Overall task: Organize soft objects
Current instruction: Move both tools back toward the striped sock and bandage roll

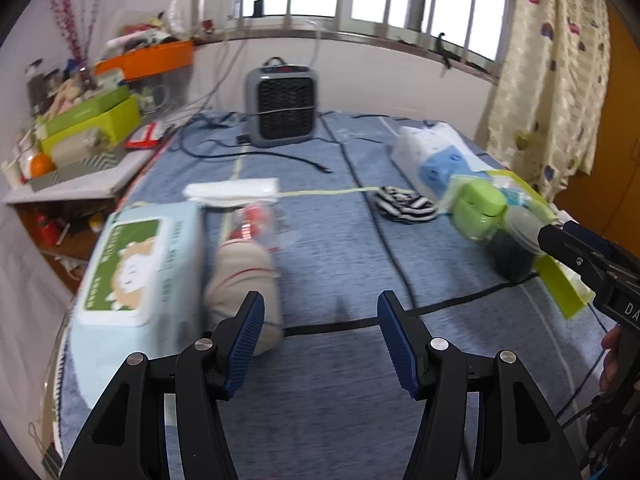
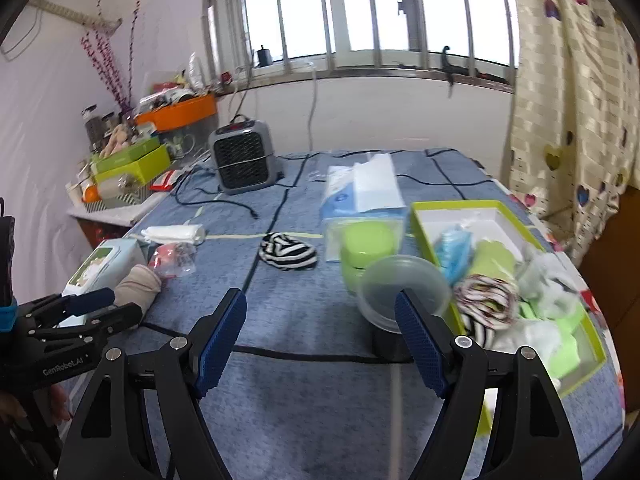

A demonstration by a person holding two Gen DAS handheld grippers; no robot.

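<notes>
A rolled beige sock (image 1: 240, 280) lies on the blue bedspread (image 1: 336, 248), just ahead of my left gripper's left finger. My left gripper (image 1: 320, 304) is open with nothing between its pads. A black-and-white striped sock (image 1: 404, 204) lies farther off in the middle. In the right wrist view my right gripper (image 2: 320, 296) is open and holds nothing. The striped sock (image 2: 288, 256) lies beyond it, and the beige sock (image 2: 138, 286) sits by my left gripper (image 2: 116, 306). A green-rimmed box (image 2: 500, 206) at the right holds a striped cloth (image 2: 488, 300) and other soft items.
A wet-wipes pack (image 1: 136, 272), a white folded cloth (image 1: 232, 190) and a small clear bag (image 1: 256, 220) lie at the left. A clear bowl (image 2: 404, 288), a green jar (image 2: 366, 248) and a tissue pack (image 2: 360, 192) stand by the box. A grey heater (image 1: 282, 106) and black cables (image 1: 392, 256) sit on the bed.
</notes>
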